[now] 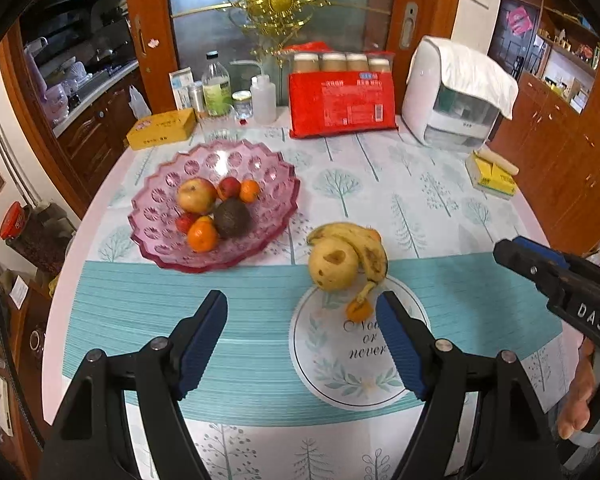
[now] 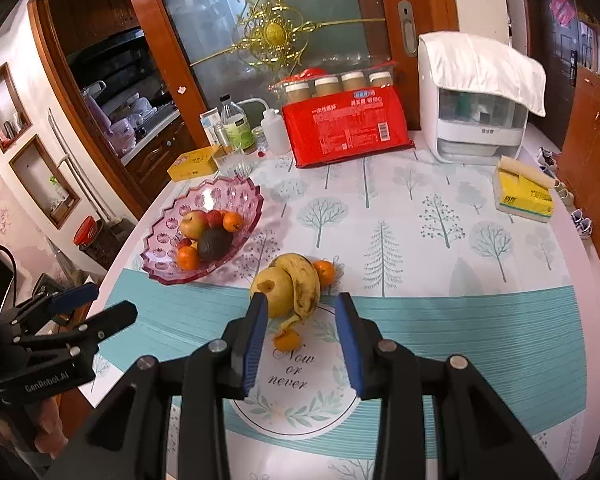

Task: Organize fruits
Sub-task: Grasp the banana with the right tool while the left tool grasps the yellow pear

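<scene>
A pink glass fruit bowl (image 1: 160, 184) (image 2: 172, 216) holds an apple (image 1: 195, 195), an avocado (image 1: 231, 219), oranges and small red fruits. On the table beside it lie a yellow pear (image 1: 332, 264) (image 2: 278, 294), a spotted banana (image 1: 366, 250) (image 2: 306, 280) curled around it, a small orange (image 2: 325, 272) behind and an orange piece (image 1: 359, 310) (image 2: 286, 340) in front. My left gripper (image 1: 302, 312) is open and empty, just before the pear. My right gripper (image 2: 302, 314) is open, its jaws on either side of the pear and banana, close in front.
At the back of the table stand a red package (image 1: 342, 106), a white appliance under a cloth (image 1: 454, 96), bottles (image 1: 216, 86), a yellow box (image 1: 162, 128). A yellow tissue pack (image 1: 492, 174) lies at the right. Table edge curves left.
</scene>
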A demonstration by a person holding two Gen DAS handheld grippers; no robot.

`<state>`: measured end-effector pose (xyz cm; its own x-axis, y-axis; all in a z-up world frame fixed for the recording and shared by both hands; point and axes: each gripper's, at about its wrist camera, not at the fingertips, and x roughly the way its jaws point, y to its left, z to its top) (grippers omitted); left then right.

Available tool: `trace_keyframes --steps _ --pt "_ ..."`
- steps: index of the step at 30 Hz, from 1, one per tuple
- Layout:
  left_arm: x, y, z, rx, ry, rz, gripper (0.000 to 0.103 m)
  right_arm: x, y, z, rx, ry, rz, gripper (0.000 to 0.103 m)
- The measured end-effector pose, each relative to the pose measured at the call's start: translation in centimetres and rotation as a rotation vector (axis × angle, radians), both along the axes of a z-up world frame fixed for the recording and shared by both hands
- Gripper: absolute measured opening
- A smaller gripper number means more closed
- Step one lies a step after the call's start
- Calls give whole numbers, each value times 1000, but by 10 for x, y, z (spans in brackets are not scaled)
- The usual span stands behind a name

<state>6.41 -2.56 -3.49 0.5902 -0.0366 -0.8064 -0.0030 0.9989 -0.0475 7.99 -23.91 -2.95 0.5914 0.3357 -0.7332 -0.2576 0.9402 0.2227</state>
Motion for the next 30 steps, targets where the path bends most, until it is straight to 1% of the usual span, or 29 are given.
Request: trace_keyframes --steps 4,9,13,16,21,26,30 --pt "10 -7 -13 0 34 -16 76 16 1 -11 -8 30 19 35" --pt "35 -18 -31 15 55 -62 76 47 4 -32 34 89 63 35" --pt "65 -25 -57 2 89 -108 76 72 8 -51 85 145 78 35" --pt "89 -29 -82 -10 124 -130 76 94 14 -71 105 208 96 35" --pt "119 -26 -120 -33 189 -139 76 120 28 -105 89 282 119 35" --pt "136 -19 -141 -54 228 -148 76 137 40 -133 59 342 123 35" --pt "142 -17 -150 -53 240 -163 76 145 45 -148 65 383 143 35"
